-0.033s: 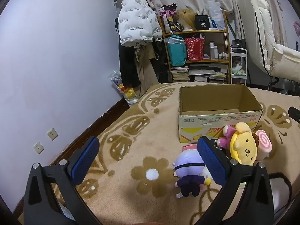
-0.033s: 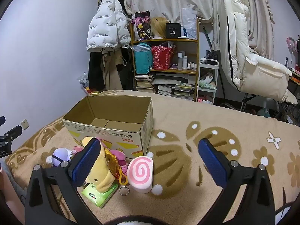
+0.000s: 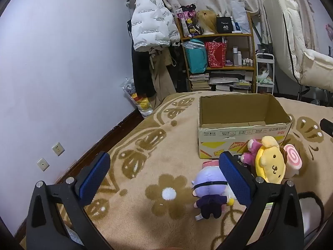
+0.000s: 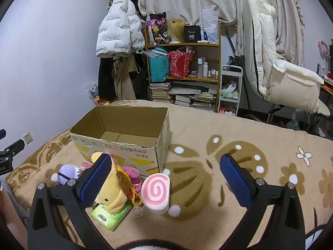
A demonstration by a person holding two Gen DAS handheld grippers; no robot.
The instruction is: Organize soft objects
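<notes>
An open, empty cardboard box [image 3: 241, 133] [image 4: 124, 145] stands on the beige blanket. In front of it lie a purple-haired doll [image 3: 210, 193] [image 4: 66, 171], a yellow dog plush [image 3: 270, 162] [image 4: 113, 195], a pink plush [image 3: 250, 153] [image 4: 131, 171] and a pink swirl roll cushion [image 3: 292, 162] [image 4: 156, 193]. My left gripper [image 3: 164, 179] is open and empty, above the blanket left of the doll. My right gripper [image 4: 164, 179] is open and empty, above the swirl cushion.
A green tissue pack [image 4: 110, 214] and a key ring [image 4: 137, 211] lie under the plushes. A shelf [image 3: 218, 60] with bags and books, hanging coats [image 3: 154, 31] and a white chair [image 4: 276, 66] stand behind the bed. The wall [image 3: 62, 62] is at left.
</notes>
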